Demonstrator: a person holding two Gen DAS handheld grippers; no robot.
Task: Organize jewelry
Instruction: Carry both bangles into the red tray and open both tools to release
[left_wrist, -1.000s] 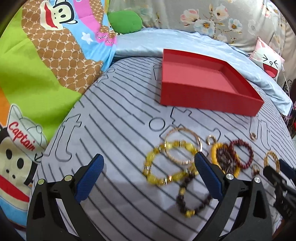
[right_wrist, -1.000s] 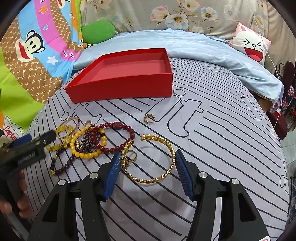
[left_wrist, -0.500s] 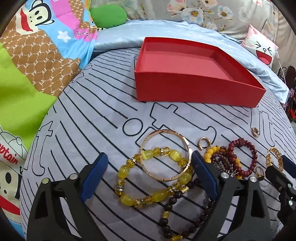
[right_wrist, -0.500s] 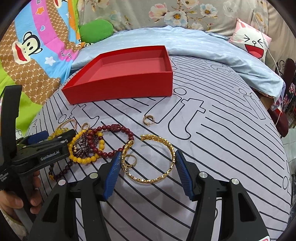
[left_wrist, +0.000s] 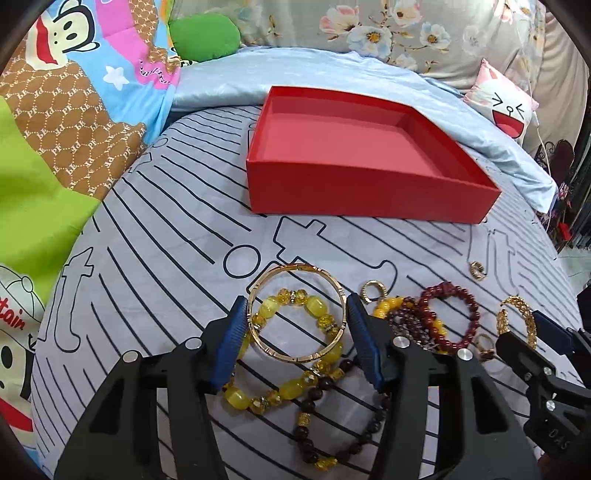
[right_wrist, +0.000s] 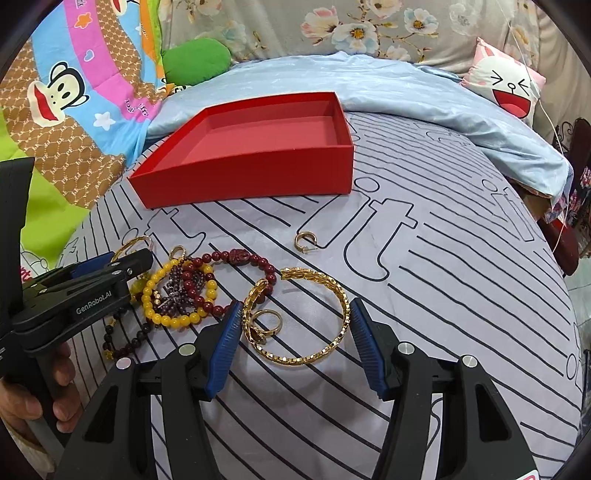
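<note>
Left hand-held gripper: closing around rose-gold bangle, pads at its sides, contact unclear. Right hand-held gripper: half-open, straddling gold cuff bracelet and ring without touching. Beyond, on the bed: beaded bracelets, empty red box.
</note>
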